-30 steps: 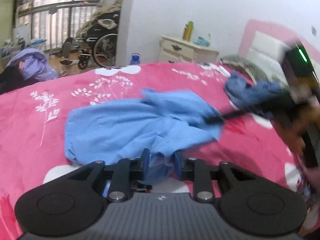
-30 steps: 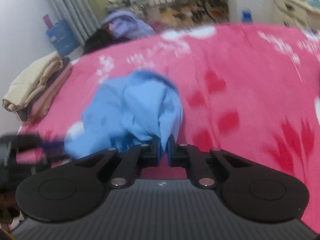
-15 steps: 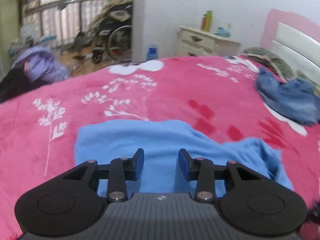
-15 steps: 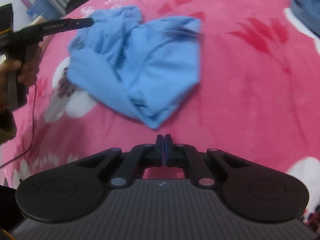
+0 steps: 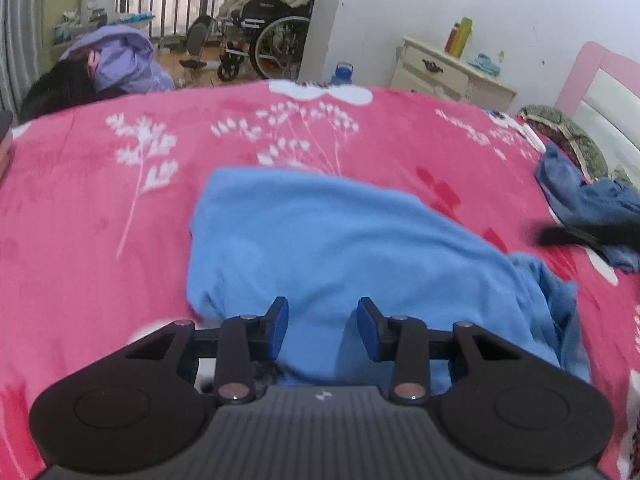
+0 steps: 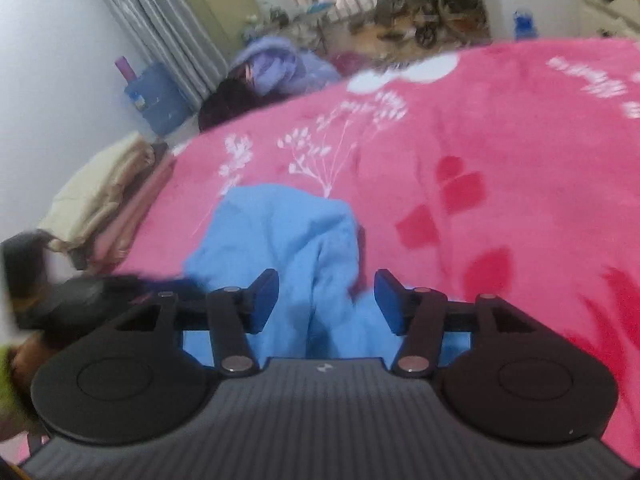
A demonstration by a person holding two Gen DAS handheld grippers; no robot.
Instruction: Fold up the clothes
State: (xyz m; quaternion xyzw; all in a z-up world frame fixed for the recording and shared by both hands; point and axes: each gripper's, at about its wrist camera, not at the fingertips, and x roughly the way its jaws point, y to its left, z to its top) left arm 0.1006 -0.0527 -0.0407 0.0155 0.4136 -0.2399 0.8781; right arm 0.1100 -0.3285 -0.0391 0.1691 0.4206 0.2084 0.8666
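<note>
Both tools wide apart, gripping nothing. Blue shirt (image 5: 344,240) flat on bed, straight ahead of left tool (image 5: 322,322); bunched end sits under right tool (image 6: 326,302), so right's nearer.

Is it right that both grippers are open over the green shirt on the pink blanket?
Not quite: the shirt is light blue, not green, as both wrist views show. The rest holds: the left gripper and the right gripper are both open over it on the pink blanket.
</note>
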